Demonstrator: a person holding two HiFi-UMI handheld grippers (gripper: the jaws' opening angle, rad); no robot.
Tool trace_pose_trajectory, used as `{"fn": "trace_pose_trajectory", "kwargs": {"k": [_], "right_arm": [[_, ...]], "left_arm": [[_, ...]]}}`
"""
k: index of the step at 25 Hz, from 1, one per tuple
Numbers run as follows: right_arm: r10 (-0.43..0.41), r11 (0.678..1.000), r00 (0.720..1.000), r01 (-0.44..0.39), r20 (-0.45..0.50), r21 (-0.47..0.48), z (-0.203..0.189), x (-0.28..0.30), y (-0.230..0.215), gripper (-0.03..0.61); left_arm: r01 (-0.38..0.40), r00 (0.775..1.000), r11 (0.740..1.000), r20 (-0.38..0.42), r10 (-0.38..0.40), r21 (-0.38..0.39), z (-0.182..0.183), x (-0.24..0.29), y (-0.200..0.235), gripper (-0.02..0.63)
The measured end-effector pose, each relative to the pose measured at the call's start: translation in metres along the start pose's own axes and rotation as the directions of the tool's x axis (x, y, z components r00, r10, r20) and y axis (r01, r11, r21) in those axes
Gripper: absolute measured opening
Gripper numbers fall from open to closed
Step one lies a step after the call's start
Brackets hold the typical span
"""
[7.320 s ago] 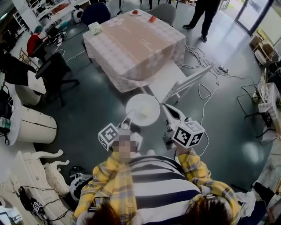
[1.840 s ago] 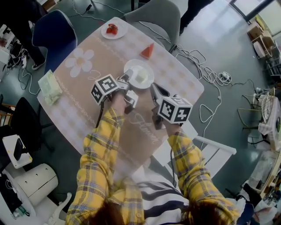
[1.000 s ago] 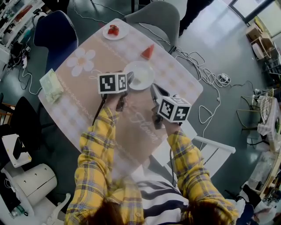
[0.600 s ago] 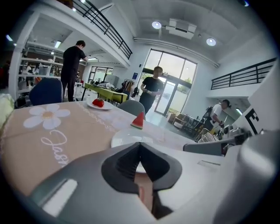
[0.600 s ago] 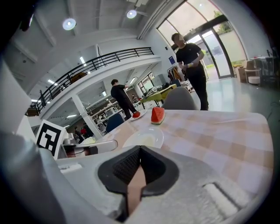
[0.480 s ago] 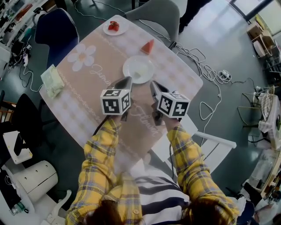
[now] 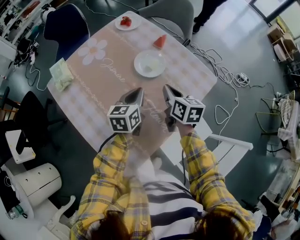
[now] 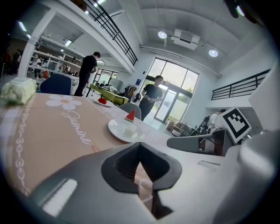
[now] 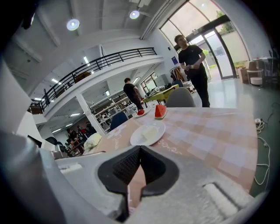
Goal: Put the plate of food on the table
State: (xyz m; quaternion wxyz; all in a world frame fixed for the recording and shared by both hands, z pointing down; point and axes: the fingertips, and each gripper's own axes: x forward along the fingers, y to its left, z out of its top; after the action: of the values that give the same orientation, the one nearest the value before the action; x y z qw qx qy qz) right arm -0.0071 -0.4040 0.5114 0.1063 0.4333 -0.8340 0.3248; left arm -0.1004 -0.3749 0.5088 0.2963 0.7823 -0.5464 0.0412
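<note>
A white plate [image 7: 149, 63] with a pale piece of food rests on the beige patterned table [image 7: 101, 101], a little past the middle. Both grippers hover side by side over the table's near part, well short of the plate. My left gripper [image 7: 137, 92] is shut with nothing in it, its jaws meeting in front of the plate [image 8: 126, 131] in the left gripper view. My right gripper [image 7: 167, 89] is also shut and empty. The right gripper view shows the plate [image 9: 148, 133] beyond the closed jaws.
A watermelon slice [image 7: 160, 42] and a small plate of red food [image 7: 125, 21] sit at the table's far side, a pale green bundle [image 7: 61, 75] at its left edge. A blue chair [image 7: 65, 28], a grey chair [image 7: 168, 9] and floor cables [image 7: 225, 79] surround it. People stand beyond the table.
My left gripper, at the plate's rim a second ago, has come off it and drawn back toward the person. The right gripper also pulled back slightly. The plate stays on the table.
</note>
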Motion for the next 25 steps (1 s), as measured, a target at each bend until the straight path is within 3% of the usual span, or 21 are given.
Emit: {"fn": "trace_pose_trajectory", "kwargs": {"k": [12,25], "right_arm": [[0.020,0.999,1.000,-0.020,0.007,-0.041,-0.031,-0.054,0.033,-0.005],[0.030,0.998,0.999,-0.029,0.037,-0.048,-0.051,-0.107,0.059,-0.005]], "left_arm": [[0.004,1.000,0.998,0.000,-0.004,-0.060,-0.031,-0.058,-0.043,0.003],[0.021,0.999,0.997,-0.028,-0.023,-0.068,-0.055,-0.110,-0.087,0.003]]}}
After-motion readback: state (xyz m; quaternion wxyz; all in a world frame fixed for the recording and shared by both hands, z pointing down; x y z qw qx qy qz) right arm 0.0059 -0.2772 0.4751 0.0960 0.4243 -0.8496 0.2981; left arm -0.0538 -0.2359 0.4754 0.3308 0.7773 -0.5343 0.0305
